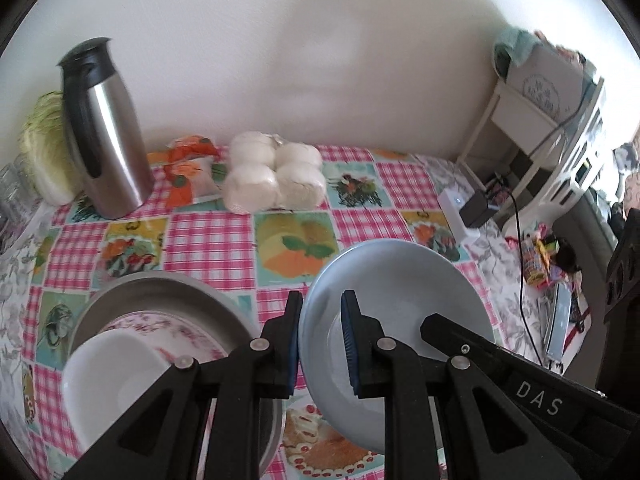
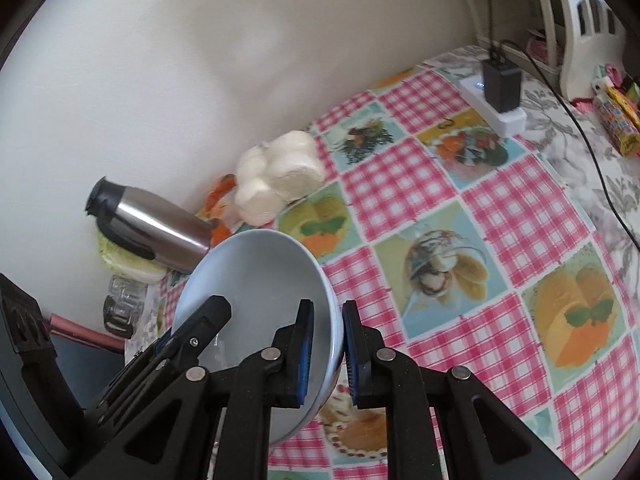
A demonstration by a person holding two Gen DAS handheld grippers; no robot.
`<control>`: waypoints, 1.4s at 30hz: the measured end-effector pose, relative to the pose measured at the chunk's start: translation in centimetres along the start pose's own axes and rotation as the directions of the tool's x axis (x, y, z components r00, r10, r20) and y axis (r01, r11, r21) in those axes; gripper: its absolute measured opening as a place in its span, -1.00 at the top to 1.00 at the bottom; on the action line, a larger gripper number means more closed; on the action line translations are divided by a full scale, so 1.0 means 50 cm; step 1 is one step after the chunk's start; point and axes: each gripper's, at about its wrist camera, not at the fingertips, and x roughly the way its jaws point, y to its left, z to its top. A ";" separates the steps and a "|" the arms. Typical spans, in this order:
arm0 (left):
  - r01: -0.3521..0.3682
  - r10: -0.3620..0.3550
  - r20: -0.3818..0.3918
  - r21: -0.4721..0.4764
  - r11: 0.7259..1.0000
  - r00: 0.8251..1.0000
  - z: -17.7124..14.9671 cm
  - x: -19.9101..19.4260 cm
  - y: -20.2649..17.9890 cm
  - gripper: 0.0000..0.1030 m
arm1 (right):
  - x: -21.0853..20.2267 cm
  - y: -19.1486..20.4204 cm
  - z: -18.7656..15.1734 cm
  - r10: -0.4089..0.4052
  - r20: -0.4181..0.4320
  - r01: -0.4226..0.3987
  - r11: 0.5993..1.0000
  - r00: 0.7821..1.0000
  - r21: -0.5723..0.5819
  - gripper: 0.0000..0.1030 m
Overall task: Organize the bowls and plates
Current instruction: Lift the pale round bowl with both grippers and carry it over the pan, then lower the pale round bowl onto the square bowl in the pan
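Pale blue bowl (image 1: 400, 280) gripped at opposite rims, left gripper (image 1: 320, 340) and right gripper (image 2: 325, 354) each clamped narrowly on its wall, "DAS" lettering (image 1: 540, 398) right of the left jaws.

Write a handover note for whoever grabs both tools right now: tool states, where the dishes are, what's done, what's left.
Left tool: shut on the left rim of the light blue bowl.
Right tool: shut on the same bowl's right rim. The bowl hangs between the two tools, tilted, clear of the checked tablecloth.
Stack to the left: metal basin, floral plate inside it, white bowl on the plate.
Done: that stack is built.
Left: probably set the blue bowl on or beside the stack, then release both tools together.
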 end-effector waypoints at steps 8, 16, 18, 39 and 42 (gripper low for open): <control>0.019 -0.014 0.042 -0.116 0.993 0.999 -0.021 -0.064 0.086 0.61 | -0.005 0.085 -0.026 0.031 -0.004 -0.031 0.997 1.000 -0.073 0.69; 0.003 0.012 0.073 -0.204 0.979 0.997 -0.041 -0.115 0.174 0.61 | 0.005 0.177 -0.062 0.050 -0.019 -0.052 0.986 0.999 -0.157 0.68; -0.006 0.025 0.081 -0.222 0.975 0.996 -0.048 -0.129 0.195 0.61 | 0.011 0.197 -0.072 0.052 -0.028 -0.056 0.983 0.998 -0.175 0.68; -0.051 0.066 0.037 -0.300 0.952 0.997 -0.102 -0.148 0.300 0.61 | 0.070 0.307 -0.143 0.018 -0.102 -0.048 0.953 0.995 -0.300 0.65; -0.051 0.061 0.023 -0.307 0.950 0.998 -0.104 -0.140 0.306 0.61 | 0.078 0.310 -0.146 0.005 -0.112 -0.039 0.951 0.994 -0.308 0.63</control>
